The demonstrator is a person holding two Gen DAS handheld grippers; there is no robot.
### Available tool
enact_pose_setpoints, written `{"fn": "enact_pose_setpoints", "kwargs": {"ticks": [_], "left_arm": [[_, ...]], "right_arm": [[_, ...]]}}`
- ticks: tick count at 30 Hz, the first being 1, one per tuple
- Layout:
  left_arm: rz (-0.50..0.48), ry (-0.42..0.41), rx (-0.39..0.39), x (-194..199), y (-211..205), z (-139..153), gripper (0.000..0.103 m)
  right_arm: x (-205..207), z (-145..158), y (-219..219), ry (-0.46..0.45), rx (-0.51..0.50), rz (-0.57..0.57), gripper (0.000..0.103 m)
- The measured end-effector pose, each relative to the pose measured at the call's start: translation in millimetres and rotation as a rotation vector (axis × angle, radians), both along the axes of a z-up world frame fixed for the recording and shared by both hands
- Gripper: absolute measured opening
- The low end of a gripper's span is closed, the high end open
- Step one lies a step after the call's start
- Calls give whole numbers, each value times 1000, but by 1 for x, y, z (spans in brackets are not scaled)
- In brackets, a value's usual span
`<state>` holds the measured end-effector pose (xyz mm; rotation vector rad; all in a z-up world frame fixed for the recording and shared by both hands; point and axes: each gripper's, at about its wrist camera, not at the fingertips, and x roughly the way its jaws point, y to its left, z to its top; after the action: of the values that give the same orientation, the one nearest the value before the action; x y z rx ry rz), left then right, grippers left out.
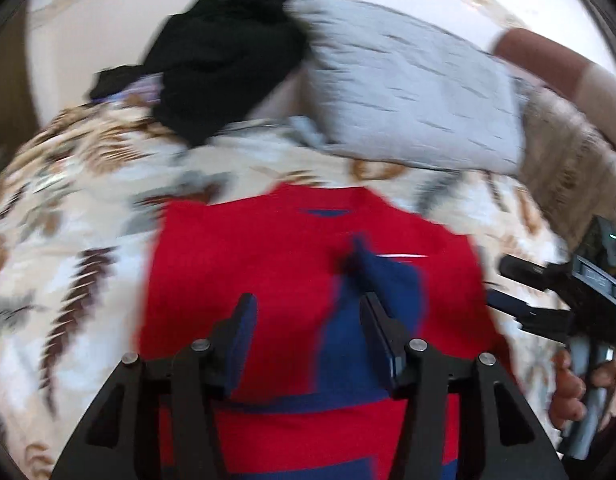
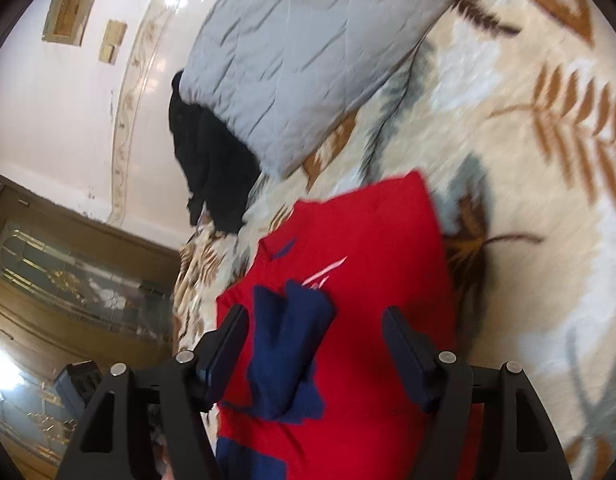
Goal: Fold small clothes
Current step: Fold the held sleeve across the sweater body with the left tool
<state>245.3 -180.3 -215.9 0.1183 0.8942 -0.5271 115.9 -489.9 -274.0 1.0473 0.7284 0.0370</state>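
A red and navy knit top [image 1: 267, 264] lies spread on the leaf-patterned blanket [image 1: 87, 208] of the bed, directly beneath both my grippers. My left gripper [image 1: 308, 320] stands with its jaws apart, gripping nothing, its right finger close against the navy sleeve [image 1: 384, 280] folded across the chest. My right gripper [image 2: 314, 336] also stands wide, the bunched sleeve between its fingers but untouched by either pad.

The knit looks light, soft and limp, likely to sag and slide on itself, so I judge it is best pinched at a seam, hem or cuff rather than mid-panel.

No basket or box is in view. A grey quilted pillow [image 1: 412, 108] and a heap of black cloth [image 1: 223, 60] sit beyond the top.
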Motion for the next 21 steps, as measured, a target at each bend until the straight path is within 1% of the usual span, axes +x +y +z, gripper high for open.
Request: {"fn": "enact_pose_setpoints", "kwargs": {"ticks": [2, 4, 6, 8, 9, 11, 13, 15, 18, 19, 20, 21], "left_arm": [[57, 3, 36, 7, 17, -5, 54], [111, 10, 72, 15, 31, -13, 54], [151, 10, 111, 21, 41, -19, 54], [182, 10, 146, 28, 50, -25, 54], [199, 23, 158, 31, 55, -29, 54], [219, 51, 164, 36, 63, -35, 54], [222, 64, 172, 39, 67, -40, 54], [223, 56, 185, 40, 69, -41, 54], [206, 50, 207, 38, 66, -44, 54], [202, 56, 219, 39, 63, -47, 54], [196, 64, 223, 39, 62, -49, 54], [189, 72, 224, 39, 60, -51, 54]], "right_arm": [[9, -6, 9, 13, 27, 42, 73], [19, -8, 23, 26, 12, 67, 73], [31, -3, 38, 37, -56, 95, 73], [43, 7, 58, 37, -154, 137, 73], [48, 13, 69, 34, -209, 157, 73], [60, 22, 89, 33, -298, 176, 73], [74, 25, 100, 34, -356, 172, 73], [91, 25, 108, 67, -413, 146, 73], [120, 13, 122, 146, -475, 148, 73], [125, 9, 125, 175, -491, 152, 71], [129, 3, 127, 208, -511, 156, 60], [133, -2, 129, 236, -532, 153, 46]]}}
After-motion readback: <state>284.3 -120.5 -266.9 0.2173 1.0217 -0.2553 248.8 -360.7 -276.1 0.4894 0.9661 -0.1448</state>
